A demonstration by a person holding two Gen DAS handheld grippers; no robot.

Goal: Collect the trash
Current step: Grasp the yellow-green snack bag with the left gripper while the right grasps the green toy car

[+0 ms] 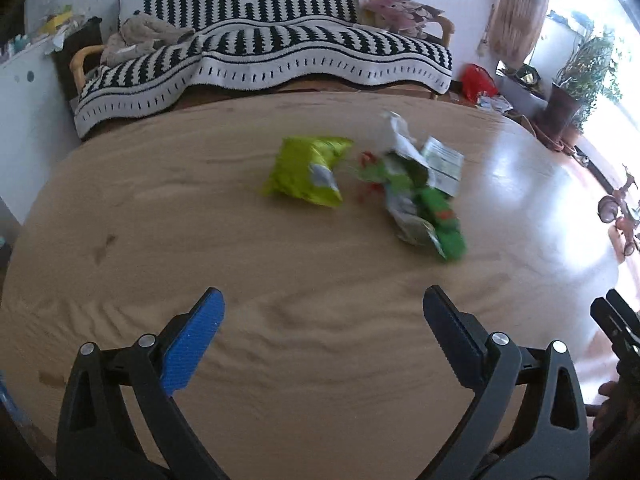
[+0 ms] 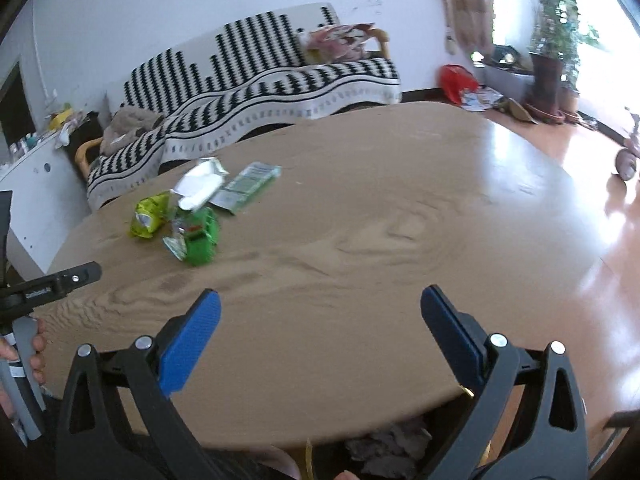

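On the round wooden table (image 1: 200,208) (image 2: 400,200) lie a yellow-green snack bag (image 1: 306,170) (image 2: 149,216) and, beside it, a crumpled heap of green and silver wrappers (image 1: 420,196) (image 2: 198,216) with a flat printed packet (image 2: 248,186) at its far side. My left gripper (image 1: 323,312) hangs open over bare wood, short of the trash, with nothing between its blue-padded fingers. My right gripper (image 2: 320,312) is also open and empty over the table's near edge, with the trash far off to its left.
A sofa under a black-and-white striped blanket (image 1: 280,48) (image 2: 260,92) stands behind the table. A red bag (image 1: 478,80) and potted plants (image 1: 576,88) are on the floor at the right. Below the table's near edge sits a dark bin with crumpled paper (image 2: 388,448). A white cabinet (image 2: 36,188) is at the left.
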